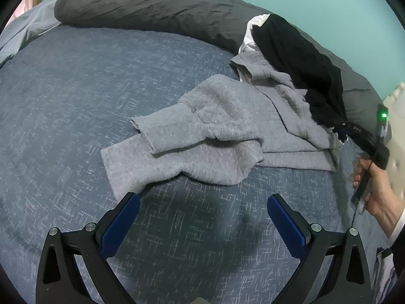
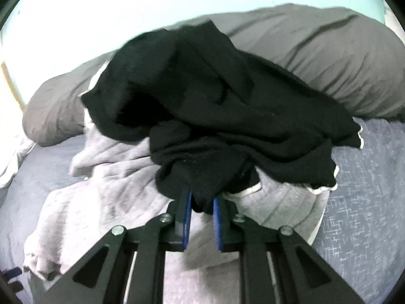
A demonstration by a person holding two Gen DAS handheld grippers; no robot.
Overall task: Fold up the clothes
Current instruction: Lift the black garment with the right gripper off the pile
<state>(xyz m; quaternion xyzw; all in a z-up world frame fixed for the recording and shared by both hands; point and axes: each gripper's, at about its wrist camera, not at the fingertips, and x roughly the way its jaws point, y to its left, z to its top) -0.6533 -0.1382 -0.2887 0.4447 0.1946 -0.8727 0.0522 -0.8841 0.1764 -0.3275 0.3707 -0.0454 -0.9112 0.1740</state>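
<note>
With the right claw (image 2: 201,204) clamped on a bunch of the black garment (image 2: 202,106) atop the grey sweater (image 1: 222,136) on the bed's far right, and the left claw (image 1: 202,217) wide and empty over the bed (image 1: 76,101), the pick-out step seems underway; next, carry it clear and spread it flat.

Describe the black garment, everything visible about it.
The black garment is a soft, matte knit with a thin white scalloped edge showing along its hem at the right. It is crumpled and bunched, not folded. The right gripper is shut on a gathered fold of it, lifting it partly off the pile. It drapes over the gray sweatshirt beneath and sits before the dark gray pillow, over something white behind it.
</note>
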